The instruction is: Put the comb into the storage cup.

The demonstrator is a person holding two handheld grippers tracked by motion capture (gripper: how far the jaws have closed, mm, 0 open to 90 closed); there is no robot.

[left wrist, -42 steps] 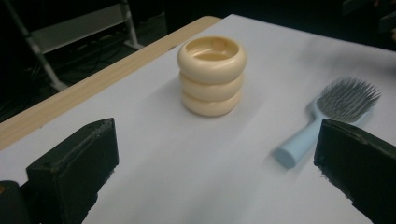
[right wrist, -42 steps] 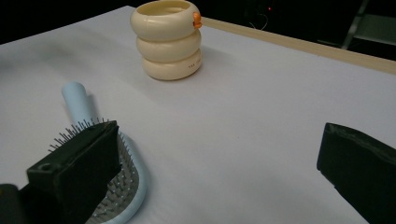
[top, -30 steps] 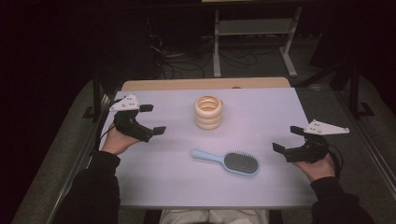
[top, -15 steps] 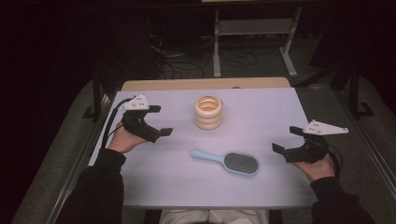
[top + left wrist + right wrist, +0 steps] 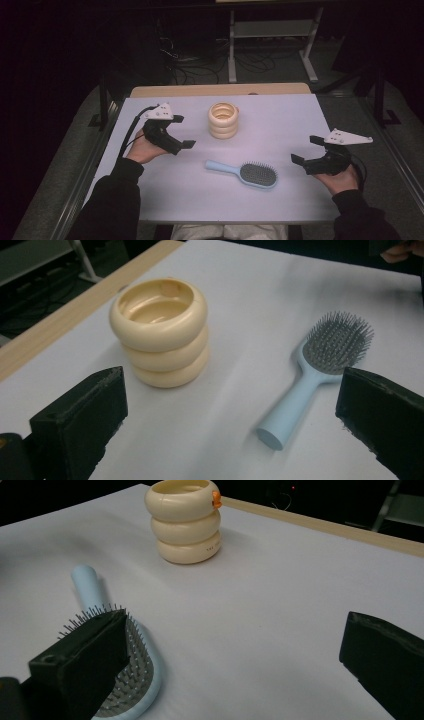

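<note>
Left gripper [image 5: 180,131] held jaws wide apart, aimed between cup [image 5: 223,120] and brush [image 5: 245,172], likely for approach. Right gripper [image 5: 306,150] likewise agape, nothing grasped, near brush head. Brush lies flat mid-table [image 5: 280,115], bristles up.

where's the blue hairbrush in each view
high view: hairbrush low centre of the table, handle pointing left.
left gripper view: right of centre, bristle head uppermost.
right gripper view: lower left, partly behind the left jaw.
shared landmark: the cream ringed cup standing beyond it.
</note>
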